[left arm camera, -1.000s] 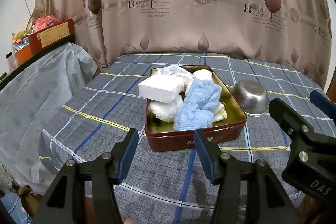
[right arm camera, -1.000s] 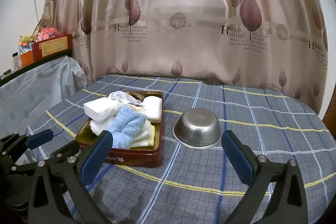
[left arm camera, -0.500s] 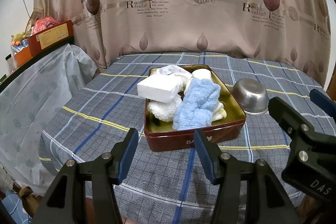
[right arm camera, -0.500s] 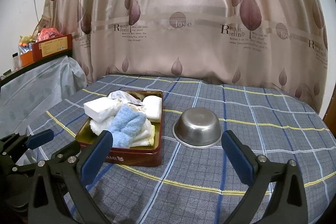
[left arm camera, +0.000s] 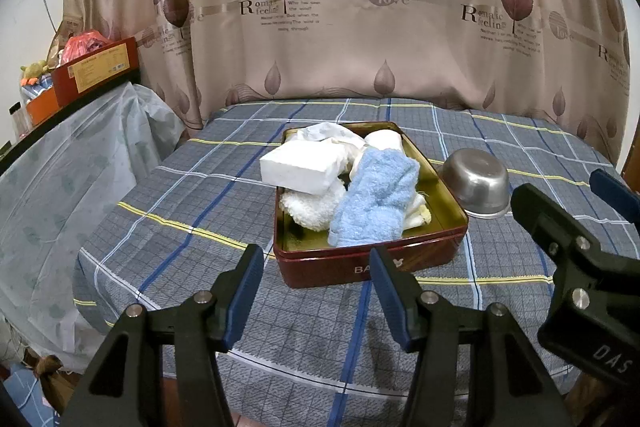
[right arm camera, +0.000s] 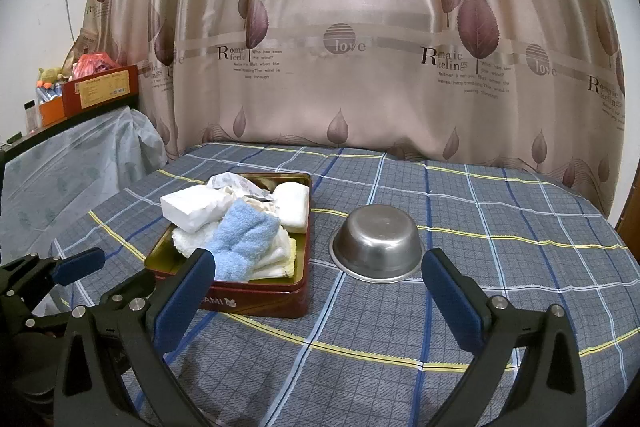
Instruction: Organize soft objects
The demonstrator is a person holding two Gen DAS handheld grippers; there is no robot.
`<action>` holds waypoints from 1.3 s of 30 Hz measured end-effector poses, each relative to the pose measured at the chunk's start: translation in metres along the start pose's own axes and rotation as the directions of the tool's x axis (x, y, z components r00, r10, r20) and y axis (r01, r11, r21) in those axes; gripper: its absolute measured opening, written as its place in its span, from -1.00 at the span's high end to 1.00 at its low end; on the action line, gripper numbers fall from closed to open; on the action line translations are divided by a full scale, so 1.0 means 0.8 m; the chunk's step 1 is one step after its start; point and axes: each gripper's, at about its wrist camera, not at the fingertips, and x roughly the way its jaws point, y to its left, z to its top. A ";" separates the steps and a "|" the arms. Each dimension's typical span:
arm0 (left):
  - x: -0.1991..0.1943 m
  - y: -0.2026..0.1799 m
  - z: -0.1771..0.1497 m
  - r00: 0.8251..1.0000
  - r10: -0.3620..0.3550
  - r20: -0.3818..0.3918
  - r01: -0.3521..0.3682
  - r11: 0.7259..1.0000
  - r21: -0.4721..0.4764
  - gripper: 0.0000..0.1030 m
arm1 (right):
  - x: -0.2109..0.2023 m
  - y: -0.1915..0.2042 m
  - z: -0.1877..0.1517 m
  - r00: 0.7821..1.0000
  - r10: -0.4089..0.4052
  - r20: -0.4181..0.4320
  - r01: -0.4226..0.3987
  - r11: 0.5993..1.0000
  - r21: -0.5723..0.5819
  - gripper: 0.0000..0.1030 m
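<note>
Hovering short of the red tin (left arm camera: 400, 263) heaped with the blue towel (left arm camera: 372, 203), we hold left gripper (left arm camera: 316, 279) and right gripper (right arm camera: 316, 291) wide open, empty — a shallow pinch could drag neighbouring cloths out.

A tin (left arm camera: 368, 263) sits centre frame on the bench (left arm camera: 180, 211), with an upturned bowl (right arm camera: 378, 247) just beside it to the right. In the tin, a sock (left arm camera: 376, 203) lies draped over a towel (left arm camera: 310, 209), a block (left arm camera: 300, 167) resting at the left. A curtain (right arm camera: 360, 27) hangs behind.
</note>
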 end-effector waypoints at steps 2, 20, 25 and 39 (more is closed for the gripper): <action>0.000 0.000 0.000 1.000 -0.004 -0.002 0.004 1.000 -0.002 -0.10 | -0.001 0.000 -0.001 1.000 0.001 -0.001 -0.001 1.000 0.000 -0.99; 0.005 0.001 -0.003 1.000 -0.010 -0.010 0.010 1.000 0.003 -0.10 | -0.001 0.000 -0.001 1.000 0.002 -0.003 -0.002 1.000 -0.001 -0.99; 0.004 0.001 -0.002 1.000 -0.008 -0.009 0.008 1.000 0.002 -0.10 | 0.002 0.000 0.001 1.000 0.001 -0.003 -0.001 1.000 0.000 -0.99; 0.006 0.002 -0.003 1.000 -0.012 -0.018 0.012 1.000 0.002 -0.10 | 0.002 0.001 0.001 1.000 0.002 -0.003 -0.002 1.000 -0.002 -0.99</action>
